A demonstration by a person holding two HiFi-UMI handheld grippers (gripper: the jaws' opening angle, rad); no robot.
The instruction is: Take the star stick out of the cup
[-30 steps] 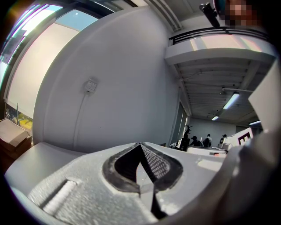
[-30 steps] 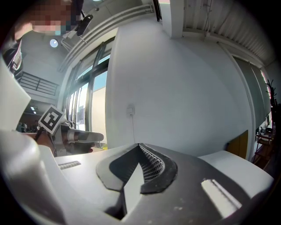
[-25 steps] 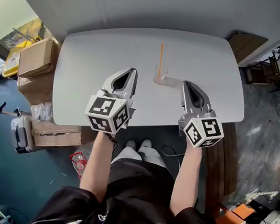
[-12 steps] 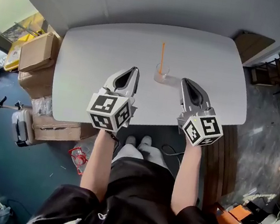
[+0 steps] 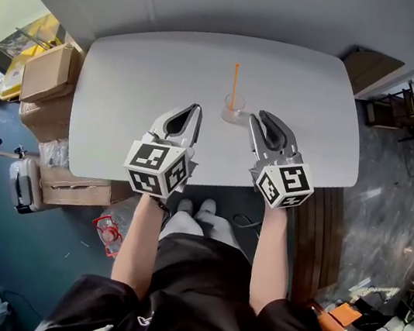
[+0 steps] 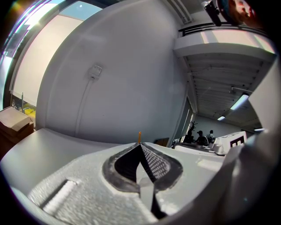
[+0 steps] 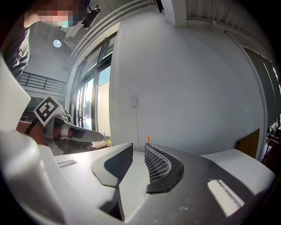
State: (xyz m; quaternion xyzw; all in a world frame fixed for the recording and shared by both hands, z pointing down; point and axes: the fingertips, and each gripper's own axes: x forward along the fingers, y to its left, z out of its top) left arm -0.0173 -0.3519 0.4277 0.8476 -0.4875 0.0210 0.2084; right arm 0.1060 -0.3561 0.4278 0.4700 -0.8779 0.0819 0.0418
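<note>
The thin orange star stick (image 5: 234,85) stands in the small clear cup (image 5: 232,112) on the white table (image 5: 141,87) — likely light, stiff and slick, best pinched on its bare upper shaft — right gripper (image 5: 259,118) narrowly parted and empty, left gripper (image 5: 195,108) closed on nothing

White table (image 5: 141,87) bearing a clear cup (image 5: 232,111)

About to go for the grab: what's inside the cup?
An orange stick stands in the clear cup, rising well above its rim. Its lower end and the cup's bottom are too small to make out.
</note>
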